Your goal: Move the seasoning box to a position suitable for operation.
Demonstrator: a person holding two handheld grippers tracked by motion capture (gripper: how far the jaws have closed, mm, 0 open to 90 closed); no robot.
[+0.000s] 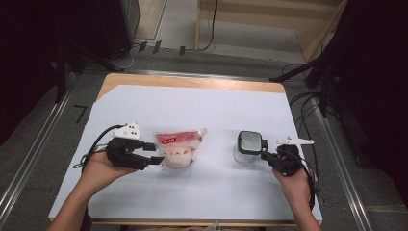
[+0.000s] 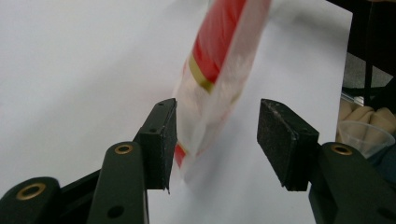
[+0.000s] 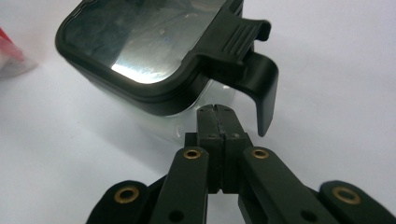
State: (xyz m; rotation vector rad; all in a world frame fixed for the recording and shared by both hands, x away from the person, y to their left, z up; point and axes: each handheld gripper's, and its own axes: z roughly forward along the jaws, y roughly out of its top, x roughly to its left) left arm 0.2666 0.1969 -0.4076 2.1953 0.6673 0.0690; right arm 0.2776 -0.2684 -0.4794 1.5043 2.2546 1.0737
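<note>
Standing at the bench's (image 1: pixel 202 103) left, a red-labelled pouch (image 1: pixel 178 148), its writing unreadable, is straddled by the left gripper's (image 2: pixel 217 140) half-open jaws, one pad touching it; the right gripper's (image 3: pixel 218 122) jaws are shut, empty, beside a lidded container (image 3: pixel 154 60).

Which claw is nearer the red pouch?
Left. The left claw straddles the pouch edge, one pad touching it. The right claw sits across the table, shut against the clear box.
</note>
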